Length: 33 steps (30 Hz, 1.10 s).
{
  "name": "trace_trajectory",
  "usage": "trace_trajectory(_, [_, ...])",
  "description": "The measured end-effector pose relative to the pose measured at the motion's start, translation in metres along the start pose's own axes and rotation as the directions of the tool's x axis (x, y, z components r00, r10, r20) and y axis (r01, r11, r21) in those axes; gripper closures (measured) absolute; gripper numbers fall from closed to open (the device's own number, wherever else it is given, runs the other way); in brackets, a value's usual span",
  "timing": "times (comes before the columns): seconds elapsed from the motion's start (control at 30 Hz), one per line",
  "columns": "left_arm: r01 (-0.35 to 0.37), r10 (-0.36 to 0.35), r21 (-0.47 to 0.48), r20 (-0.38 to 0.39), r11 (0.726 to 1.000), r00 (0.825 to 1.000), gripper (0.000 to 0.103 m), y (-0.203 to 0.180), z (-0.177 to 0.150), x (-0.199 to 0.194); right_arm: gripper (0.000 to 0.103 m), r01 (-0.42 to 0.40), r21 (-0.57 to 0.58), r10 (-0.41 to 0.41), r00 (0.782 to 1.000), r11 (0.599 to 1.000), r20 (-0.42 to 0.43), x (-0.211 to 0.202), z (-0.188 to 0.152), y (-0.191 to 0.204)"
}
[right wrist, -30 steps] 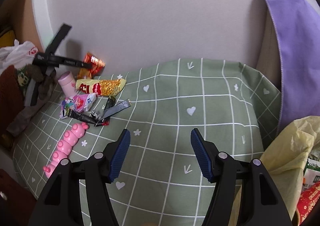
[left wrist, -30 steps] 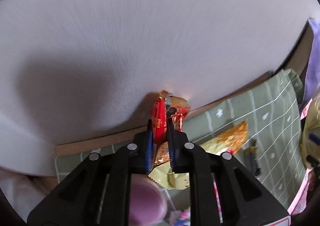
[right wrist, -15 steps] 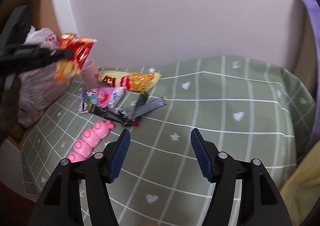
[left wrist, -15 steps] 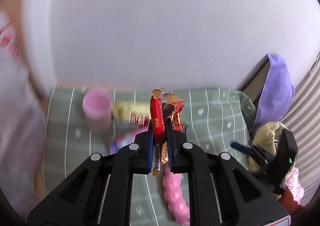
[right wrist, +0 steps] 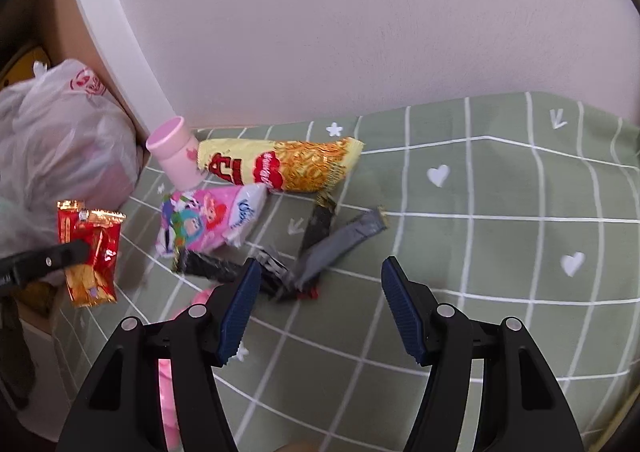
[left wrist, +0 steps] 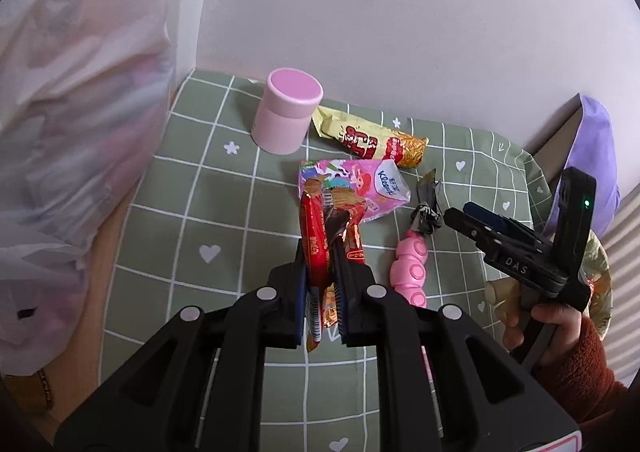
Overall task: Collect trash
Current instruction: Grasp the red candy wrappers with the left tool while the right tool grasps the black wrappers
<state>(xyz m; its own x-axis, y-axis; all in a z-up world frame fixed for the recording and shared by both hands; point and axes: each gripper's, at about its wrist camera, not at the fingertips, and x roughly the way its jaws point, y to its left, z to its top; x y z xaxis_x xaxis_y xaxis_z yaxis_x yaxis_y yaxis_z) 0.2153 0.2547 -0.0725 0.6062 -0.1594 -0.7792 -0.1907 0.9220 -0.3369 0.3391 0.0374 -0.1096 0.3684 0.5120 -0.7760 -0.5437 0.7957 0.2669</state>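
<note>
— Going left to right, how far along was the collecting?

— At the far left a white plastic bag sat off the edge of the tabletop, already bulging, though what it held was too cloudy to make out. Next to it the left gripper had its fingers nearly closed, pinching a red wrapper, lifted clear of the cloth. I'd judge that piece was on its way to the bag, not yet in.

— And what was left?

— Plenty. A pink cup stood upright near the wall, a yellow snack packet lay just beside it, a pink cartoon packet in front of that, then some dark grey wrappers crossed over each other. A pink bead toy lay near them; whether it counted as trash I couldn't say.

— The right side?

— The right gripper hung above the grey wrappers with its fingers spread wide, holding nothing. A yellowish bag was mostly hidden behind it and the hand.
</note>
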Motion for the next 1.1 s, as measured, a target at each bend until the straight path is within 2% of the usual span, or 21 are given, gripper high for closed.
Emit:
trace_trajectory(0.17, [0.004,-0.004,0.019,0.005,1.0,1.0,0.091,-0.005,0.003,0.001,0.043,-0.016,-0.082,0.015,1.0,0.997,-0.016,0.006,-0.002,0.015])
trace_trajectory(0.4, [0.009,-0.009,0.0,0.001,1.0,1.0,0.092,0.001,0.004,0.003,0.043,-0.074,-0.114,0.076,0.997,0.991,0.02,-0.008,-0.013,0.022])
trace_trajectory(0.57, [0.005,-0.005,-0.023,0.001,1.0,1.0,0.091,0.007,0.005,0.003,0.043,-0.071,-0.14,0.069,0.997,0.988,-0.02,0.003,-0.017,0.022])
trace_trajectory(0.7, [0.003,-0.003,-0.028,-0.008,1.0,1.0,0.091,0.009,0.004,0.004,0.043,-0.046,-0.11,0.045,0.999,0.993,-0.012,0.018,-0.002,0.019])
trace_trajectory(0.8, [0.0,-0.001,-0.03,-0.01,1.0,1.0,0.091,0.011,0.003,0.005,0.043,-0.027,-0.093,0.023,0.999,0.995,-0.036,0.034,0.004,0.015])
trace_trajectory(0.93, [0.0,0.0,-0.038,-0.013,0.999,1.0,0.091,0.013,0.003,0.005,0.047,0.02,-0.153,-0.025,0.999,0.988,-0.033,0.038,0.001,0.021])
trace_trajectory(1.0, [-0.001,0.0,-0.042,-0.017,0.999,1.0,0.091,0.014,0.003,0.007,0.056,0.049,-0.169,-0.053,0.998,0.984,-0.019,0.036,-0.002,0.023])
trace_trajectory(1.03, [0.0,0.0,-0.043,-0.019,0.999,1.0,0.091,0.014,0.003,0.007,0.066,0.039,-0.159,-0.042,0.999,0.986,-0.016,0.036,-0.002,0.022])
trace_trajectory(1.07, [0.001,-0.001,-0.043,-0.02,0.999,1.0,0.091,0.013,0.003,0.008,0.07,0.02,-0.145,-0.023,1.0,0.989,-0.017,0.035,-0.003,0.02])
trace_trajectory(1.1, [0.001,-0.002,-0.043,-0.022,0.999,1.0,0.091,0.013,0.003,0.009,0.071,-0.003,-0.118,0.001,1.0,0.993,-0.013,0.034,-0.001,0.017])
